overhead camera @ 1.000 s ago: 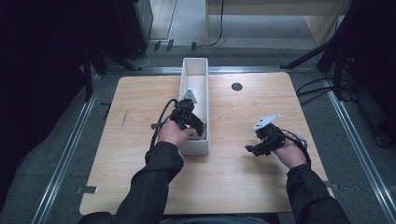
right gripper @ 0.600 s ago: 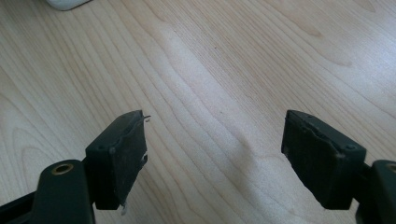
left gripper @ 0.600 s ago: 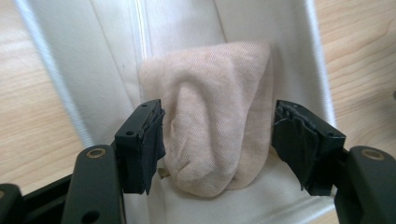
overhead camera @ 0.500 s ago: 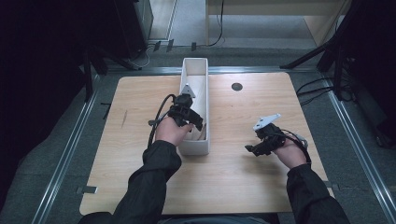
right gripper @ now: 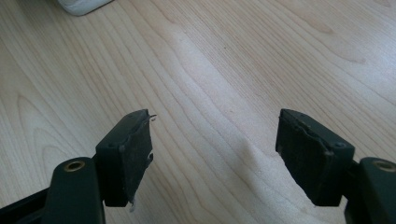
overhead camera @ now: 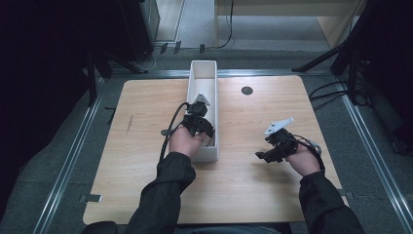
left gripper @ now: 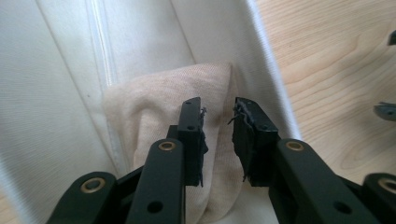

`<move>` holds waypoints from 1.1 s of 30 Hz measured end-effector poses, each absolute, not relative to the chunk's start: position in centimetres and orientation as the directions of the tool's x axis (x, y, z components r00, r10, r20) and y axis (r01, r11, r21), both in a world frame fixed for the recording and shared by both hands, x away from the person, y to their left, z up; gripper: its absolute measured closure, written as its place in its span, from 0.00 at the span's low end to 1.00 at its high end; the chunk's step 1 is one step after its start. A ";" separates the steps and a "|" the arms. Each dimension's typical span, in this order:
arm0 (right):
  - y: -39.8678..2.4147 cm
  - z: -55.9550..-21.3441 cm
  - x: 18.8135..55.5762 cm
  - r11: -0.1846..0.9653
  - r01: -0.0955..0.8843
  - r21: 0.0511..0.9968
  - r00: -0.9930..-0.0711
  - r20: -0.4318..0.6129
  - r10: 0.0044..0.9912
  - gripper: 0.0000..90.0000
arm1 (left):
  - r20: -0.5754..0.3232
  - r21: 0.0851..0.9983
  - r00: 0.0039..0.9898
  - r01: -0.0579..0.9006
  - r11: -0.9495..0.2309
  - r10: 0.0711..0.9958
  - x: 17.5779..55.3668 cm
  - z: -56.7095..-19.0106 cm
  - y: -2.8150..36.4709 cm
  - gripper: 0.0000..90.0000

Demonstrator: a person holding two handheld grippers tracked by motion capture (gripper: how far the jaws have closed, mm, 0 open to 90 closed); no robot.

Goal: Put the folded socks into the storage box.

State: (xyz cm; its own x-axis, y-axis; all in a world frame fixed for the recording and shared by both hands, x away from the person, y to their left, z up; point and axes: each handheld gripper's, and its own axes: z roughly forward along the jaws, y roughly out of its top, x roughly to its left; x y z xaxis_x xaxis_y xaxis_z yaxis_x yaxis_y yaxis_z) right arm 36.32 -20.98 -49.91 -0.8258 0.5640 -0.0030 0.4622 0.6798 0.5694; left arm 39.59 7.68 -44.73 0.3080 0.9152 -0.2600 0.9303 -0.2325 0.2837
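A long white bin (overhead camera: 203, 78) lies lengthwise down the middle of the wooden table (overhead camera: 146, 122). My left gripper (overhead camera: 198, 125) reaches down into its near half. In the left gripper view a beige cloth (left gripper: 154, 107) is bunched against the bin's wall (left gripper: 56, 93). The left gripper (left gripper: 218, 135) has just been closing, and its jaws stand a narrow gap apart with cloth filling that gap. My right gripper (overhead camera: 265, 155) rests low over bare wood at the right. In the right gripper view it (right gripper: 215, 154) is open with nothing between its jaws.
A small black round disc (overhead camera: 247, 90) sits in the tabletop right of the bin's far end. A corner of the bin (right gripper: 81, 5) shows at the top left of the right gripper view. Dark stands and cables surround the table.
The left hand has shifted only slightly over the bin's near half. The right hand has kept still.
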 end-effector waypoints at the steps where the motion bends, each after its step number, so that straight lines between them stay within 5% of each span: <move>1: -21.0 -49.9 36.3 0.680 0.464 0.568 -0.825 -0.004 0.566 0.30 | -0.265 0.282 0.301 0.933 -0.225 0.916 39.7 -45.1 7.7 0.81; 24: -20.7 -50.1 36.2 0.705 0.441 0.556 -0.830 -0.045 0.555 0.26 | -0.286 0.227 0.270 0.951 -0.209 0.920 40.6 -47.8 7.5 0.77; 33: -20.8 -50.0 36.0 0.703 0.440 0.559 -0.829 -0.049 0.557 0.26 | -0.295 0.232 0.279 0.949 -0.215 0.914 40.3 -47.2 7.6 0.67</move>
State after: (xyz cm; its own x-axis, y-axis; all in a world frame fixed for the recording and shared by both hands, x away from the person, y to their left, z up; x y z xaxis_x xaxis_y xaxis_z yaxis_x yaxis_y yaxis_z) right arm 36.03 -20.79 -49.96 -0.8288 0.5574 -0.0490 0.4395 0.7027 0.5595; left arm 40.35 7.63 -47.21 0.2793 0.9138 -0.2950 0.9486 -0.2149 0.2324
